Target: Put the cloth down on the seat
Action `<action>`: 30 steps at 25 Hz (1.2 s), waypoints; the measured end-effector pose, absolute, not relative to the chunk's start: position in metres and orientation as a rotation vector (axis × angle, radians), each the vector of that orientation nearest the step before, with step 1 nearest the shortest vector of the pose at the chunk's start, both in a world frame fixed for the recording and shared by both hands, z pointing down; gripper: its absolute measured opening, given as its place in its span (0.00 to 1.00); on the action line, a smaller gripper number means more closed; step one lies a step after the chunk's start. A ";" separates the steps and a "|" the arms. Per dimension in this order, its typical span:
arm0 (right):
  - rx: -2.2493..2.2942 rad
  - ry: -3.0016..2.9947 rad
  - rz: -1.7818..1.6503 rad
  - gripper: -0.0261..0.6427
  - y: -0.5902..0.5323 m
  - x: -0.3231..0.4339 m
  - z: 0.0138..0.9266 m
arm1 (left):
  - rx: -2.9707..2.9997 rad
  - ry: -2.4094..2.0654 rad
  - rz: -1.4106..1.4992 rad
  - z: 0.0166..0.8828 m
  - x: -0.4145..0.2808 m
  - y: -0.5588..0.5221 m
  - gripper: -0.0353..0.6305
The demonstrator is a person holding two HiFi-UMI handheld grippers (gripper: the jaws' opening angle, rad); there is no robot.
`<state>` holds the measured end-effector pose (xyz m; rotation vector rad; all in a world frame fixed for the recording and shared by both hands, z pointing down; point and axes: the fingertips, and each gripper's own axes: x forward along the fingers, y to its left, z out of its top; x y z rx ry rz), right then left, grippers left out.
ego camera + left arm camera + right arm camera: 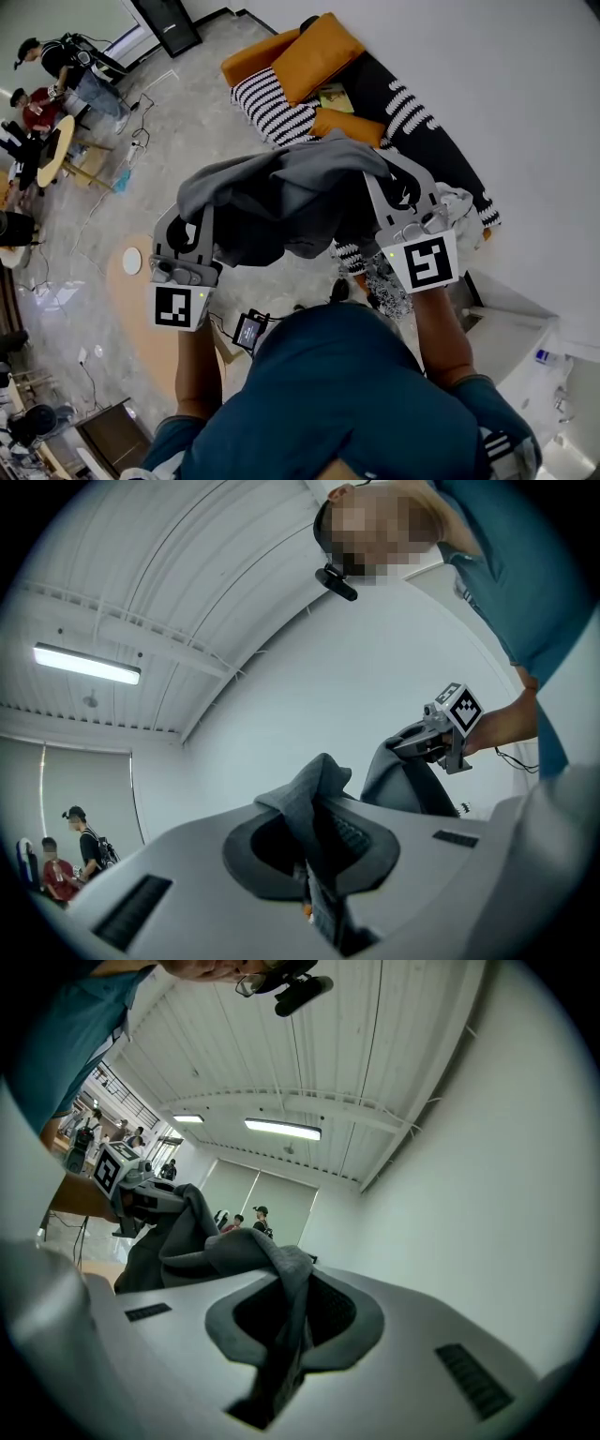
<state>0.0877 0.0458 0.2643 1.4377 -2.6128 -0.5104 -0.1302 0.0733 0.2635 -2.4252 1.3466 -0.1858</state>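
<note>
Carrying a grey cloth (281,202) slung between two handheld tools, a person faces a patterned seat (417,117) that lies mostly ahead of the fingertips, its near end close by the right-hand pair. The left gripper (194,223) has its fingers pressed together on a narrow fold of fabric. The right gripper (386,187) is likewise clamped on a thin pinch at the other end, and the bulk sags in a heap between the two pairs of fingers. The likeliest trouble, on this evidence, is a short drop: if the grips open while the pale floor (187,122) lies beneath the left fingers, much of the load lands off the seat. So little fabric sits between each pair of pads that the sagging middle could drag a fold free by its own weight. Releasing one side first would leave the cloth swinging from the other fingers and probably trailing off the front edge. Orange cushions (314,56) and a small booklet (335,97) crowd the far end ahead of the fingertips, so a careless release could bunch the cloth on them rather than on open seat. The heap also screens part of the seat from the head view, making the landing spot harder to judge.
</note>
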 end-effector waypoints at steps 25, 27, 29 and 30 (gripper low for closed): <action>1.595 -2.486 -0.488 0.09 -0.074 0.022 0.260 | -2.484 1.211 -0.150 0.258 -0.207 -0.054 0.08; 1.602 -2.478 -0.492 0.09 -0.080 0.018 0.260 | -2.484 1.203 -0.143 0.258 -0.212 -0.062 0.08; 1.600 -2.473 -0.489 0.09 -0.088 0.016 0.262 | -2.489 1.204 -0.132 0.259 -0.214 -0.071 0.08; 1.596 -2.471 -0.483 0.09 -0.093 0.016 0.263 | -2.491 1.206 -0.134 0.260 -0.215 -0.076 0.08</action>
